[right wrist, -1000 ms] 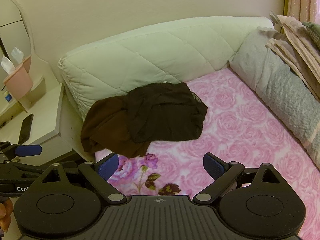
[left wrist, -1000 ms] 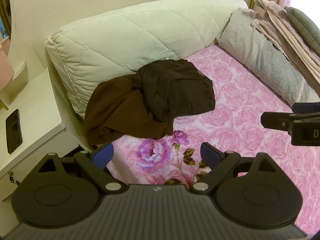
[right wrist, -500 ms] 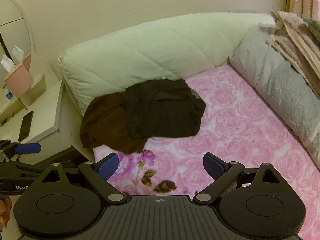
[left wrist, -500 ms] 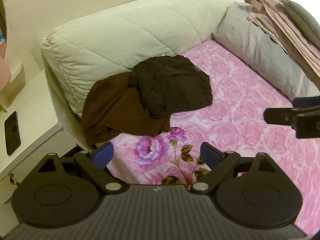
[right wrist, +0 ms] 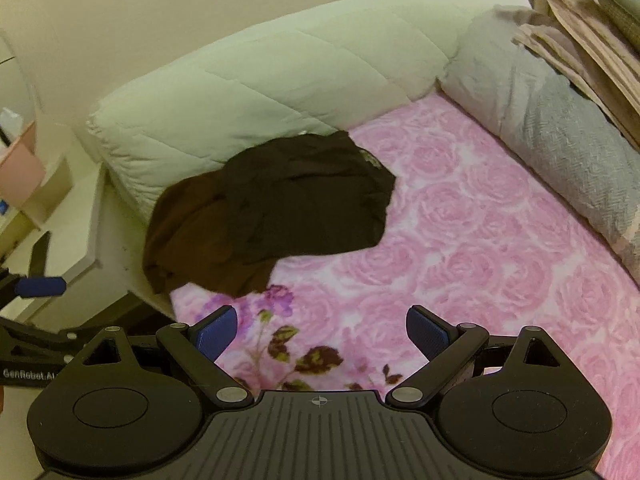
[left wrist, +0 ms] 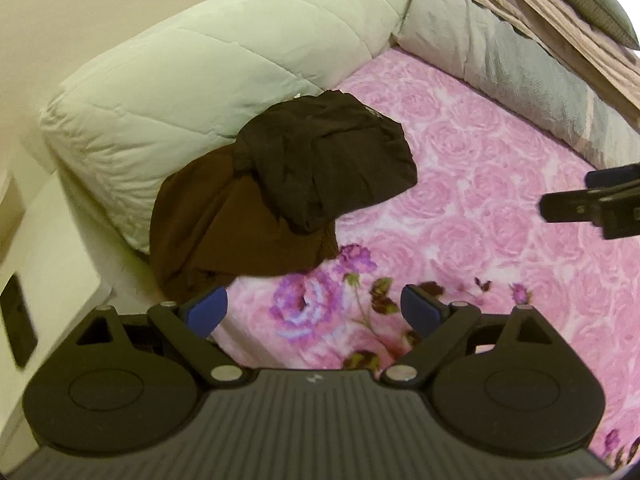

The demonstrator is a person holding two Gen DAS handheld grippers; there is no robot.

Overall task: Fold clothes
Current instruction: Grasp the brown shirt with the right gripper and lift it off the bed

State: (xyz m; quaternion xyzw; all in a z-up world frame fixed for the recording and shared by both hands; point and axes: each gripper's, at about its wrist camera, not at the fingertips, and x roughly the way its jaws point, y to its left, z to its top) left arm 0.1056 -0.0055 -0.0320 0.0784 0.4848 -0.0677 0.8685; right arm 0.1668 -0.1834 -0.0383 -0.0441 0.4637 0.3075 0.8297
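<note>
Both grippers have advanced toward the crumpled dark brown clothes pile (left wrist: 288, 192), ahead of the jaws on the pink rose-patterned bed (left wrist: 480, 216). Left gripper (left wrist: 314, 314) and right gripper (right wrist: 320, 334) jaws spread apart, empty.

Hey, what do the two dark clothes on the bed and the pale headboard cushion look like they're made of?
Brown garment: looks like a soft knit; faint ribbing at its hem, matte.
Black garment: thinner, smoother fabric, probably jersey or a synthetic; fine creases, hard to tell.
Headboard cushion: padded, quilted cloth, stitched diagonal seams, puffy.
</note>
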